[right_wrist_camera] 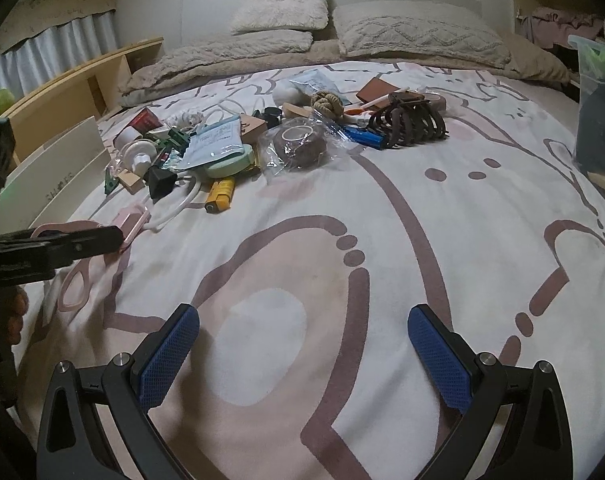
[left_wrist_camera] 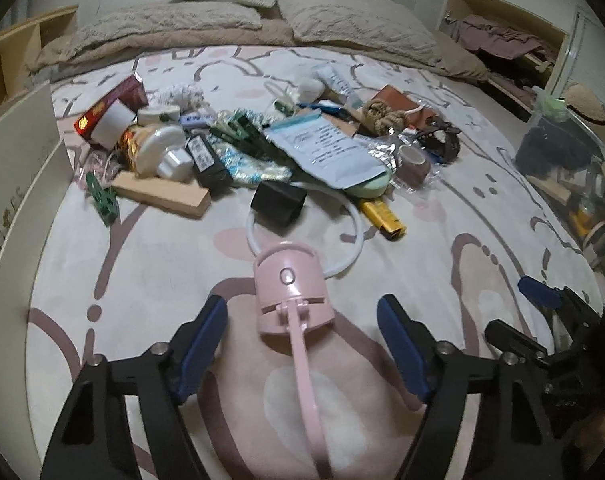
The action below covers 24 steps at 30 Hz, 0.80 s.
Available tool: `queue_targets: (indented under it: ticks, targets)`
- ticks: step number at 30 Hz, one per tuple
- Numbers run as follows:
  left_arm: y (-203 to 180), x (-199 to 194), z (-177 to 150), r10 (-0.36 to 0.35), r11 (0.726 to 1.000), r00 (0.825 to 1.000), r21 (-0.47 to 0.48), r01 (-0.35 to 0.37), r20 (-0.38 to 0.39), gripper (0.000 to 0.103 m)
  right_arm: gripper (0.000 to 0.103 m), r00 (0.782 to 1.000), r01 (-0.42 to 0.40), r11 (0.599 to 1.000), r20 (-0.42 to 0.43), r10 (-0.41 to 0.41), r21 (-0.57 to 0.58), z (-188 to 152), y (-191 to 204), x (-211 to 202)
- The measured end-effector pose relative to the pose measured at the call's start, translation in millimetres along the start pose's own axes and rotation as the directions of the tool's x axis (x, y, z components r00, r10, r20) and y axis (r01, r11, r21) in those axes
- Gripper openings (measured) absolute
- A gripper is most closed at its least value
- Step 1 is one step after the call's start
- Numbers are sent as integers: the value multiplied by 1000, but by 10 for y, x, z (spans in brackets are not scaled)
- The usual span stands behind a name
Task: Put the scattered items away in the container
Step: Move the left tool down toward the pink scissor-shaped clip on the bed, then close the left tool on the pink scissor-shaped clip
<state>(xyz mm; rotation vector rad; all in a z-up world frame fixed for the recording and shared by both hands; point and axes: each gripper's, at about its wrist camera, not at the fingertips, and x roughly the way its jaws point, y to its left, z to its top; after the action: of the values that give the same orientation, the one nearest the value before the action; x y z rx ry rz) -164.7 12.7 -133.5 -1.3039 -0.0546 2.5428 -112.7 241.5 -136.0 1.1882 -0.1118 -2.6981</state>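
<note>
Left gripper (left_wrist_camera: 302, 344), blue-padded black jaws partly apart, straddles a pink plastic eyelash curler (left_wrist_camera: 292, 300) lying on the white-and-pink patterned bed cover (left_wrist_camera: 442, 248); pads stand clear of it on both sides. Right gripper (right_wrist_camera: 302, 356) hangs wide over bare cover, nothing between its pads. Scattered pile of small items (left_wrist_camera: 238, 148) lies further up the bed. Clear plastic container (left_wrist_camera: 566, 152) sits at the bed's right edge, already holding dark items.
</note>
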Motion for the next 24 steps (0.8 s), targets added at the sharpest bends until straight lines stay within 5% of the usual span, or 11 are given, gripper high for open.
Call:
queue_targets:
  ticks: [6, 24]
  targets:
    - [75, -20, -62, -19, 1000, 1000, -2, 19, -8, 44, 103, 1000, -6, 1000, 5, 6, 1, -13, -2, 4]
    - [145, -301, -231, -45, 999, 999, -16, 45, -9, 41, 103, 999, 21, 1000, -25, -22, -16, -22, 27, 70]
